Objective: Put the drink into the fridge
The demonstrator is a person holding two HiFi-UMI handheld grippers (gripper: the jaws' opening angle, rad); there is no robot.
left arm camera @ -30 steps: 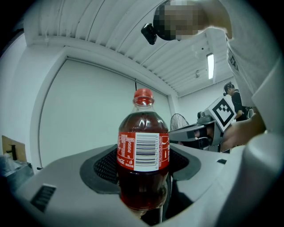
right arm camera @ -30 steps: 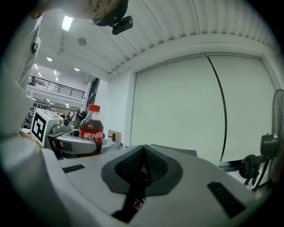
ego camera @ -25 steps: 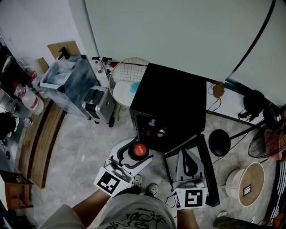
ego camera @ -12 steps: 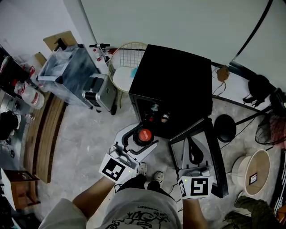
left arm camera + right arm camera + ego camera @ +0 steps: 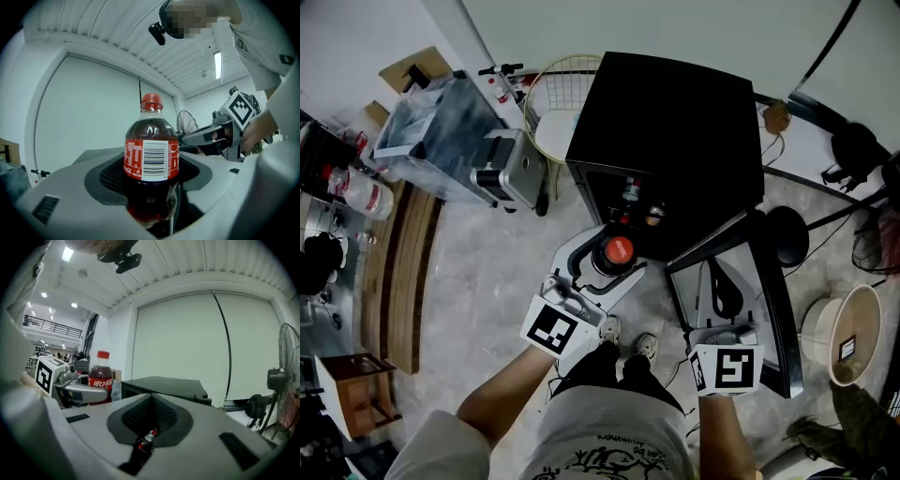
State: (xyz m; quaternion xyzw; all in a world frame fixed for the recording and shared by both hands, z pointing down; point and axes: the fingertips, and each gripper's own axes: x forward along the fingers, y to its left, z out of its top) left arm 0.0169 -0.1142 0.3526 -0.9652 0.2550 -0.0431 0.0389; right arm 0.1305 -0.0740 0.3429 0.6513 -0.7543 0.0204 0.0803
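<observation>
1. Since a second ago, we see the left claw (image 5: 611,262) has carried the cola bottle (image 5: 151,159) nearer the open front of the black fridge (image 5: 675,112).
2. That claw is clenched on the bottle's lower body. The bottle stands upright, red cap on, just outside the fridge.
3. Inside the fridge we make out a few small bottles (image 5: 630,190).
4. The right claw (image 5: 722,281) hangs over the swung-open door (image 5: 773,319), jaws pressed together on nothing.
5. Beside the fridge, a wire basket (image 5: 546,94) holds something blue.
</observation>
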